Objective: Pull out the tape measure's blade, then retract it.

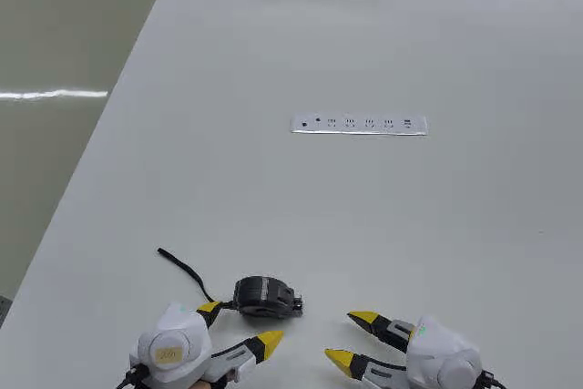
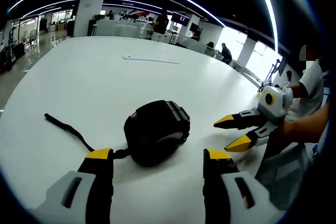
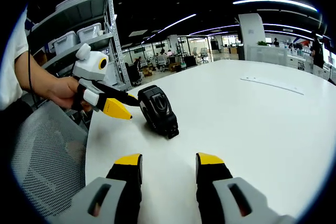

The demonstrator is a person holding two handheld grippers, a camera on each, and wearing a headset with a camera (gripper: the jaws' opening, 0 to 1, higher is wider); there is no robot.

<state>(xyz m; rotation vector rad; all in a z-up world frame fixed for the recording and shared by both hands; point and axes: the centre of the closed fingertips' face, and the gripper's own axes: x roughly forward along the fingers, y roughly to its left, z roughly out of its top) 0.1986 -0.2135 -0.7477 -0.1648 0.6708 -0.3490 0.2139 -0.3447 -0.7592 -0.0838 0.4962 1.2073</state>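
Firstly, head view: the black tape measure (image 1: 266, 297) lies on its side on the white table (image 1: 364, 216) near the edge closest to me, its dark wrist strap (image 1: 182, 269) trailing away to the left. My left gripper (image 1: 240, 323) sits just behind it with its jaws spread, one yellow tip at the point where the strap joins the case, the other tip clear of the case. My right gripper (image 1: 350, 336) rests just to the right, jaws likewise apart and holding nothing. A flush power strip (image 1: 359, 125) is set into the tabletop well beyond. Left gripper view: the tape measure (image 2: 156, 131) lies just ahead of the gap between the open jaws of the left gripper (image 2: 158, 155), unclamped, with the strap (image 2: 67, 128) running off to the left; the right gripper (image 2: 231, 134) enters from the right with its tips parted. Right gripper view: the jaws of the right gripper (image 3: 169, 159) stand apart over bare table, the tape measure (image 3: 159, 109) lies a little ahead, and the left gripper (image 3: 126, 104), held in a hand (image 3: 65, 92), is up against its far side in front of metal shelving (image 3: 79, 30).
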